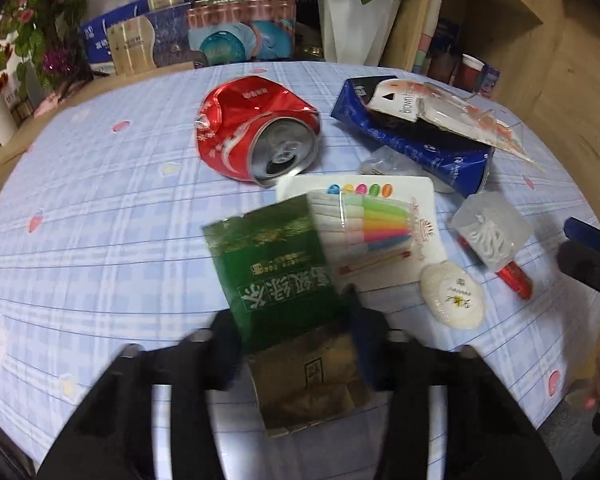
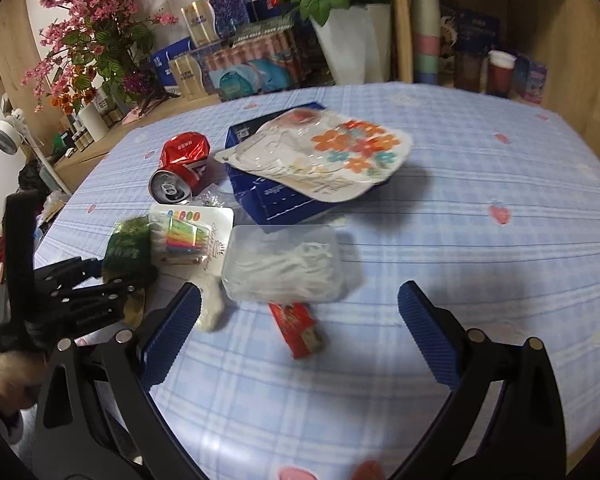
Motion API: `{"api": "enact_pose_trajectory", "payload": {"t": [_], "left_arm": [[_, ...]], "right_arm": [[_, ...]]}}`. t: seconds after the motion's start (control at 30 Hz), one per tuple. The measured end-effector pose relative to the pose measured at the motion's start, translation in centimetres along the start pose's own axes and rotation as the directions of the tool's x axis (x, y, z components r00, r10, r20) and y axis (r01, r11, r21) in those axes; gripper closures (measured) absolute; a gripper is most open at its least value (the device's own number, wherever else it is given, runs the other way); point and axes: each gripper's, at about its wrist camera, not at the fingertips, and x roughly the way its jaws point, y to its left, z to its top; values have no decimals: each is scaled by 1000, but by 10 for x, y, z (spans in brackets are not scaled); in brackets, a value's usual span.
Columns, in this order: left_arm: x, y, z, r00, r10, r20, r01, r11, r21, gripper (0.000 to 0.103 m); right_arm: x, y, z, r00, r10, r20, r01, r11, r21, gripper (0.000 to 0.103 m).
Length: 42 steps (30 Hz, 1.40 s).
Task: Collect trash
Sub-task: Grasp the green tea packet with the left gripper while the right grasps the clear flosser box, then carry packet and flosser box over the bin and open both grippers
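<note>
My left gripper (image 1: 292, 320) is shut on a green tea packet (image 1: 272, 264), which also shows in the right wrist view (image 2: 128, 248). It is held just above the table. A crushed red can (image 1: 256, 128) (image 2: 184, 168) lies beyond it. A candle card (image 1: 376, 224) (image 2: 192, 236), a white round sachet (image 1: 452, 296), a clear plastic box (image 1: 492, 232) (image 2: 284, 260) and a red wrapper (image 2: 300, 328) lie nearby. My right gripper (image 2: 300, 340) is open above the red wrapper and shows at the right edge of the left wrist view (image 1: 588, 260).
A blue box (image 1: 416, 140) (image 2: 276, 196) carries a flowered plastic package (image 2: 324, 156). Shelves with boxes, a white flower pot (image 1: 352, 28) and cups stand behind the table. The checked tablecloth (image 2: 480, 184) spreads to the right.
</note>
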Motion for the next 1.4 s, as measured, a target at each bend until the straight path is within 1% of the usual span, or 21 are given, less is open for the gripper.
{"api": "enact_pose_trajectory", "payload": {"t": [0.07, 0.2, 0.33, 0.43, 0.47, 0.5, 0.57, 0.87, 1.1, 1.27, 1.4], "left_arm": [[-7, 9, -1, 1000, -28, 8, 28, 999, -46, 73], [-25, 18, -6, 998, -40, 52, 44, 995, -86, 76], [-41, 23, -10, 995, -53, 87, 62, 993, -102, 77], [-54, 26, -14, 992, -80, 103, 91, 989, -113, 79], [-58, 26, -15, 991, -85, 107, 97, 989, -115, 80], [-61, 26, -16, 990, -87, 112, 100, 989, -114, 80], [-68, 24, -19, 989, -83, 125, 97, 990, -107, 80], [-102, 20, -37, 981, -92, 168, 109, 990, -93, 81], [-129, 14, -60, 976, -115, 183, 139, 983, -123, 81], [-149, 7, -76, 976, -114, 187, 136, 985, -110, 81], [-162, 4, -86, 974, -120, 192, 144, 983, -115, 81]], "right_arm": [[11, 4, 4, 1000, 7, -14, -7, 1000, -5, 6], [34, 13, 12, 999, -8, -41, 7, 1000, -25, 6], [51, 8, 17, 997, -17, -75, 18, 1000, 14, 6], [60, 3, 18, 995, -26, -93, 30, 999, 41, 7], [61, 2, 19, 995, -23, -97, 27, 999, 43, 10], [63, 2, 18, 994, -15, -105, 20, 999, 43, 22], [62, 4, 17, 993, -15, -115, 19, 999, 27, 24], [26, 14, 4, 998, 31, -55, -31, 1000, 6, 24], [-22, 31, -22, 997, 78, 17, -77, 996, -40, 24], [-57, 39, -43, 993, 102, 55, -99, 993, -57, 24], [-79, 47, -63, 992, 110, 58, -105, 990, -93, 24]]}}
